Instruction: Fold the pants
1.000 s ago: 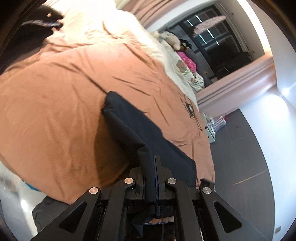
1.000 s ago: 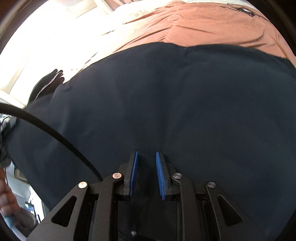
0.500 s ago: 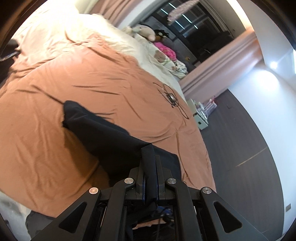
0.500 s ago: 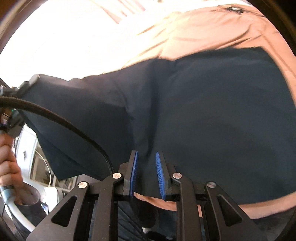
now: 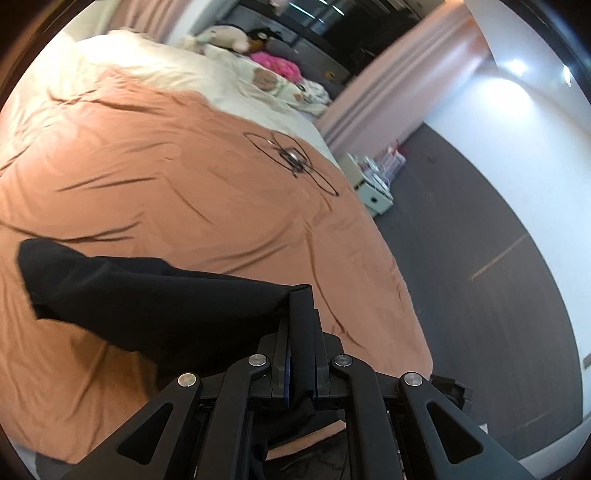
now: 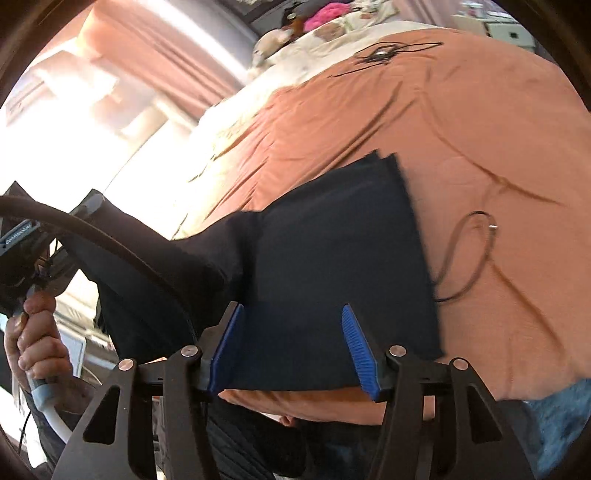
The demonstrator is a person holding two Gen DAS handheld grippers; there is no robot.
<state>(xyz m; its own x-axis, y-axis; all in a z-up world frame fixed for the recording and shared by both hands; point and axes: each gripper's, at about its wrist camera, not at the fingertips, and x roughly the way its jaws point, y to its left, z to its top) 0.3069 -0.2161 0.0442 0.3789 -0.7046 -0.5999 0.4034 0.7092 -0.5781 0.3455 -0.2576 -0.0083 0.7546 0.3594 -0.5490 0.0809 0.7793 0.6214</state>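
Pretty clearly a bedroom in somebody's home. Most of both views is a big bed (image 5: pixel 192 177) under a wrinkled terracotta cover, with cream bedding (image 5: pixel 207 74) further up. At the head end sit a plush toy (image 5: pixel 225 37) and something bright pink (image 5: pixel 275 64). Pinkish curtains (image 5: pixel 399 74) hang to the floor by a dark window (image 5: pixel 332 22), and more curtains (image 6: pixel 155 48) show in the right view next to strong daylight. The floor (image 5: pixel 480 266) is dark wood-look planks, the walls plain white, and a small pale cabinet (image 5: pixel 369 184) stands beside the bed.
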